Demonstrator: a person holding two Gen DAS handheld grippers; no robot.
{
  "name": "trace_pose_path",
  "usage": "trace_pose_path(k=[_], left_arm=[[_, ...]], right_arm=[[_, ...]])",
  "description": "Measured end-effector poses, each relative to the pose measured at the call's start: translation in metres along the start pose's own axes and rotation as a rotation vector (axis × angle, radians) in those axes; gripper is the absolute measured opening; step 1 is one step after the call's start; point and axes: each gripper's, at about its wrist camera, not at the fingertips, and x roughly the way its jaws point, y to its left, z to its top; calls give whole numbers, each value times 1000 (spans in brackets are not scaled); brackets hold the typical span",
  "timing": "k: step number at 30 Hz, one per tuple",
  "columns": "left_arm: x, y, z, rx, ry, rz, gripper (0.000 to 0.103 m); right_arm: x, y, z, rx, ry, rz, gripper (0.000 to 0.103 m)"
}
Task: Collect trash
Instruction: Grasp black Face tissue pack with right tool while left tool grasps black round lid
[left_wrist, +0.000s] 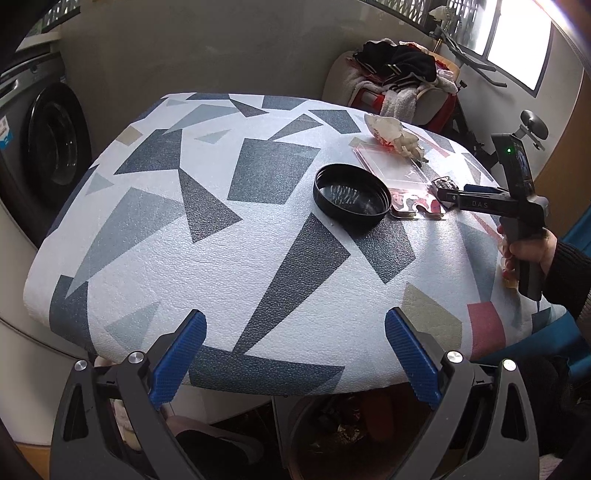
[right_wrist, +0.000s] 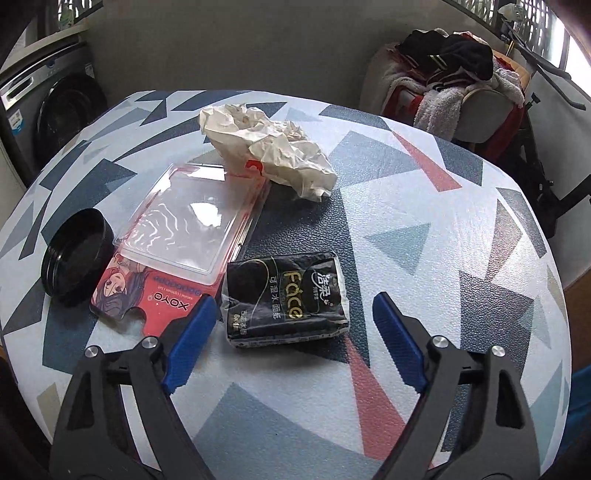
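A grey washing machine (right_wrist: 55, 107) stands off to the left, against the wall. On the table (right_wrist: 424, 236), with its cloth of grey, blue and red shapes, the leftmost thing is a shallow black lid (right_wrist: 75, 256) lying open side up, with nothing in it. Touching its right edge is a clear plastic blister pack (right_wrist: 184, 229) on a red card; its bubble holds nothing, and the card shows a cartoon face and the word "XOYO". Beyond that pack, a crumpled white paper wrapper (right_wrist: 269, 147) rests against its far corner.

Just right of the card lies a black tissue packet (right_wrist: 286, 299), gold "Face" printed on it with Chinese characters. The right gripper (right_wrist: 293, 325) hangs close above the table with its blue fingers wide apart, and the packet sits just ahead of them, nearer the left finger.

The left gripper (left_wrist: 295, 332) hovers at the near edge of the table, spread wide too and holding nothing, well apart from the trash. Below it is a round bin (left_wrist: 354, 439) with scraps inside.

At far right a chair (right_wrist: 461, 92) is heaped with clothes.
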Motion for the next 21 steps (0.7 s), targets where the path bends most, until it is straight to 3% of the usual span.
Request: trace_pose_path(k=[1,2,8,14,21], left_arm=[[2,-1,1,4,2,-1,95],[3,-2,2,8,4,-2,95],[19,-13,18,48,14,-38,97],[48,-33,47,76,35,-139,97],[106,-48,76,122,90,-96,97]], right_arm=[[1,1,0,0,4,11,70],[3,1,-2,-4,9,16,66],[-10,4,-10,-4,-54,6,64],[-18,-1,-15,43,-95,-8,64],[-15,-2,-14,35,-88,-10,64]])
